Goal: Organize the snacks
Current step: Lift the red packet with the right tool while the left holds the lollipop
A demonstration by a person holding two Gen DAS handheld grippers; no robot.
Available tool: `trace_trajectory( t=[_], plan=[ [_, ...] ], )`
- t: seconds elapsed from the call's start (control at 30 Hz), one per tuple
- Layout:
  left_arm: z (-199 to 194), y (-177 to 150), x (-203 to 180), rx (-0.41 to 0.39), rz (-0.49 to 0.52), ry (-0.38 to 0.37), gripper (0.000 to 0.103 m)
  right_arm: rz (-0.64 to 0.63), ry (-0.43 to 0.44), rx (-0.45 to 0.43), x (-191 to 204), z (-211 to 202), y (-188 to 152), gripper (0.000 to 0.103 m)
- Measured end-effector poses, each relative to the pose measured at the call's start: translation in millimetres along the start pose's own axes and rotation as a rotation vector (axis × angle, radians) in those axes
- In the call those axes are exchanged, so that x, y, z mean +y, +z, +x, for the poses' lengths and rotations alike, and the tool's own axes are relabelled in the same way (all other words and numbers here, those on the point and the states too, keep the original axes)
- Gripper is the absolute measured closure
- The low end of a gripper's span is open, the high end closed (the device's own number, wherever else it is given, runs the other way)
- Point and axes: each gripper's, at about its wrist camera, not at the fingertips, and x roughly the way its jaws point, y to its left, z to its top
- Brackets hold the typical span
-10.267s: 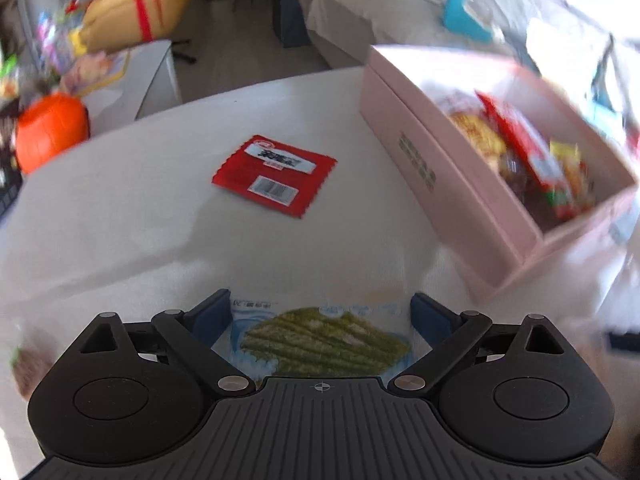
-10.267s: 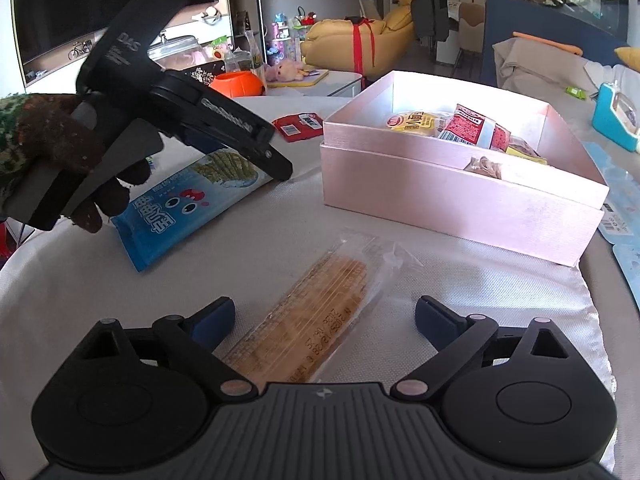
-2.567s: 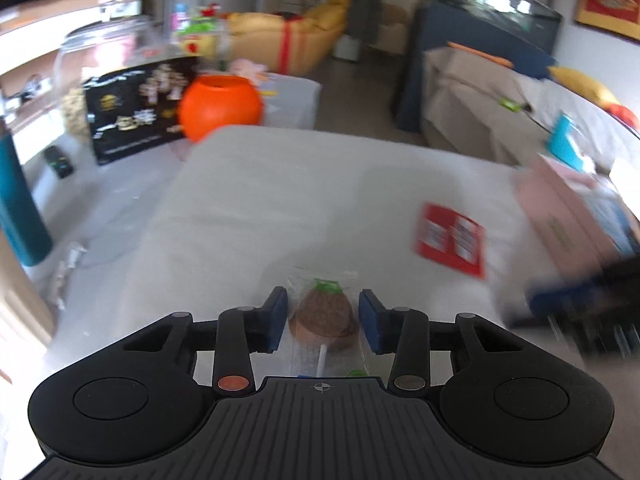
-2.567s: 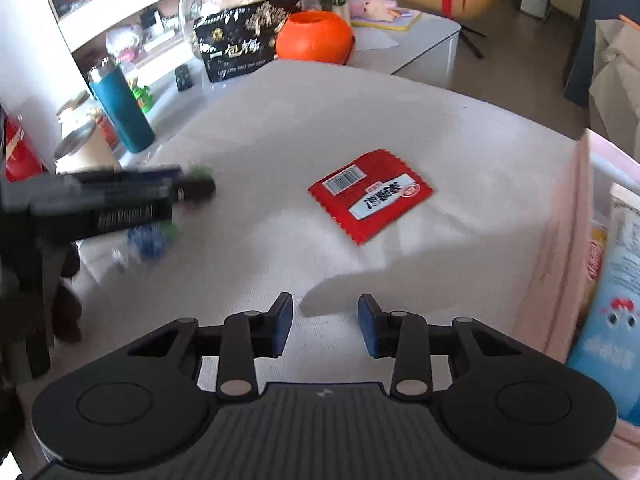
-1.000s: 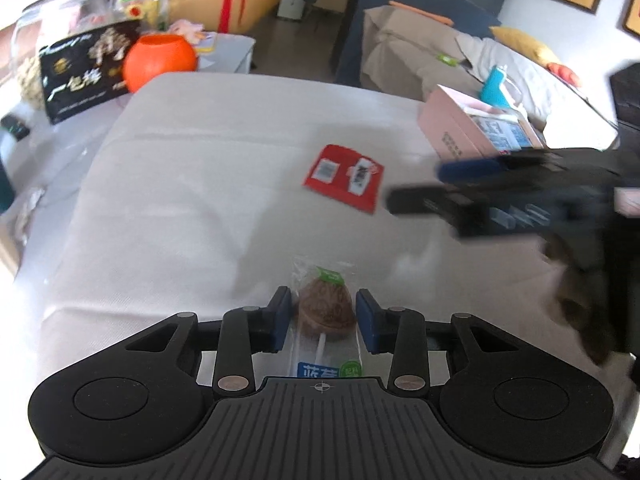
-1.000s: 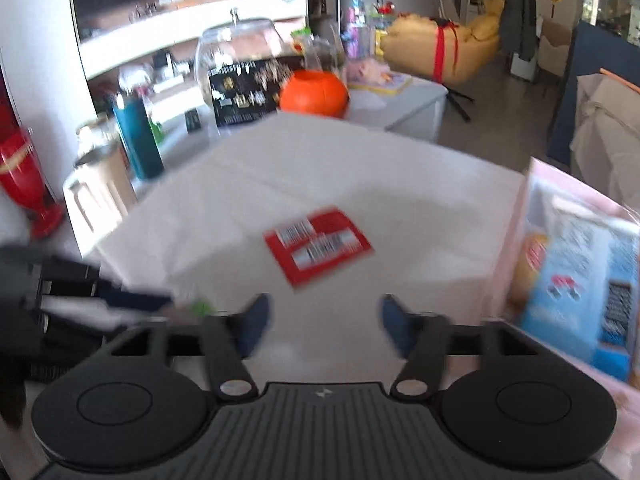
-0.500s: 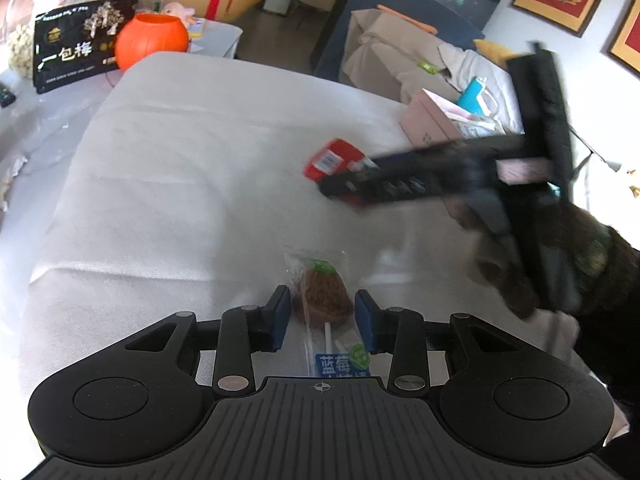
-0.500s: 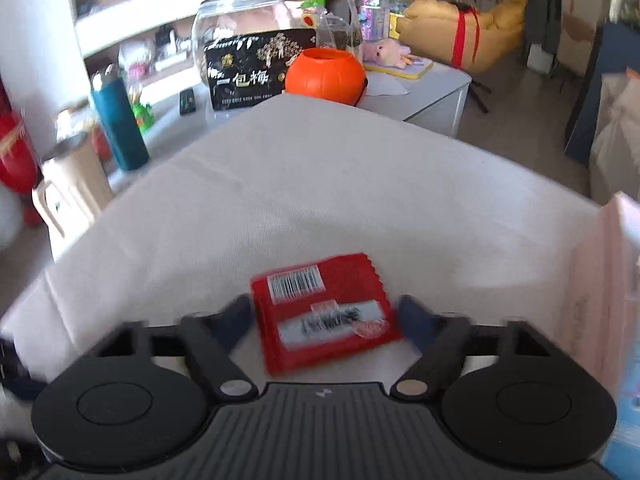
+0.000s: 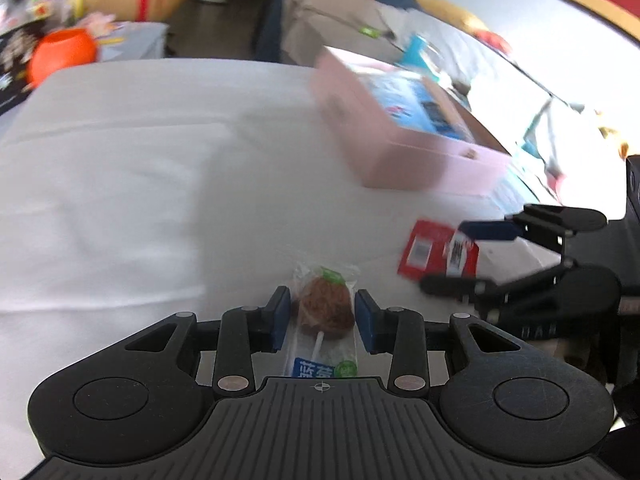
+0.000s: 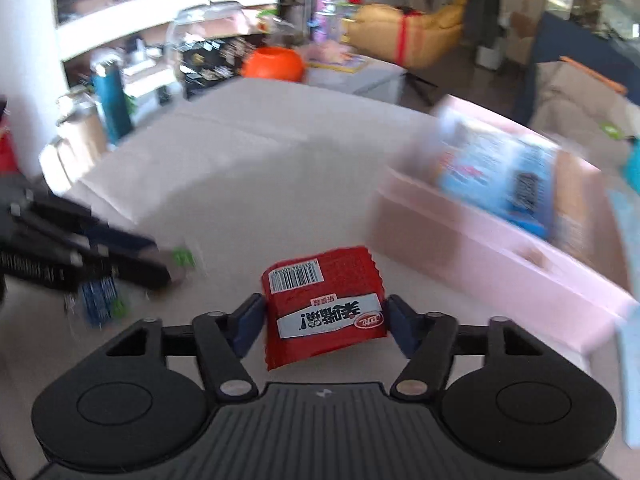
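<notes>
From my left wrist camera, my left gripper (image 9: 320, 316) has its fingers clamped on a brown lollipop in a clear wrapper with a blue label (image 9: 323, 312). Its stick runs straight back toward my palm, so the long axis lies along the fingers. The pale pink open cardboard box (image 9: 404, 152) lies ahead and to the right, across the white cloth-covered bench (image 9: 120, 168). My right gripper (image 9: 464, 256) shows low at the right edge, closed on the flat red foil snack packet with a barcode (image 9: 430, 250), and it sits nearer the box than my left.

From my right wrist camera, my right gripper (image 10: 323, 322) has its fingers clamped on the sides of the red packet (image 10: 322, 306), which is held level with its barcode end pointing away from me. The pink box (image 10: 500, 256) lies ahead and to the right, already holding a blue snack bag (image 10: 496, 176). I judge the right hand has the shorter carry, forward and rightward over the near wall. My left gripper (image 10: 160, 268) is blurred at the left, well apart from the box.
</notes>
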Motion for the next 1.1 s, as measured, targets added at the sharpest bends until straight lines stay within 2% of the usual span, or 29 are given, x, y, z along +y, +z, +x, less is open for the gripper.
trace_trajectory(
  t=[0.13, 0.23, 0.3, 0.4, 0.53, 0.77, 0.97, 1.1],
  plan=[
    [14, 4, -35, 0.021, 0.143, 0.090, 0.060, 0.062, -0.011, -0.009, -10, -10, -27, 0.022],
    [20, 1, -48, 0.024, 0.216, 0.151, 0.058, 0.153, -0.008, -0.041, -19, -11, -40, 0.011],
    [20, 0, -48, 0.025, 0.214, 0.159, 0.058, 0.145, -0.012, -0.067, -18, -11, -47, 0.005],
    [16, -1, -47, 0.031, 0.201, 0.167, 0.058, 0.134, -0.007, -0.031, -17, -10, -46, 0.000],
    [15, -2, -47, 0.031, 0.182, 0.169, 0.058, 0.099, 0.027, 0.007, -21, -9, -44, 0.000],
    [15, -3, -48, 0.027, 0.177, 0.173, 0.058, 0.114, 0.017, -0.029, -21, -14, -52, 0.001],
    [15, -4, -49, 0.019, 0.172, 0.175, 0.058, 0.114, -0.130, -0.034, -40, -20, -55, 0.001],
    [14, -6, -49, 0.008, 0.167, 0.180, 0.058, 0.084, -0.289, -0.035, -49, -26, -60, 0.001]
  ],
)
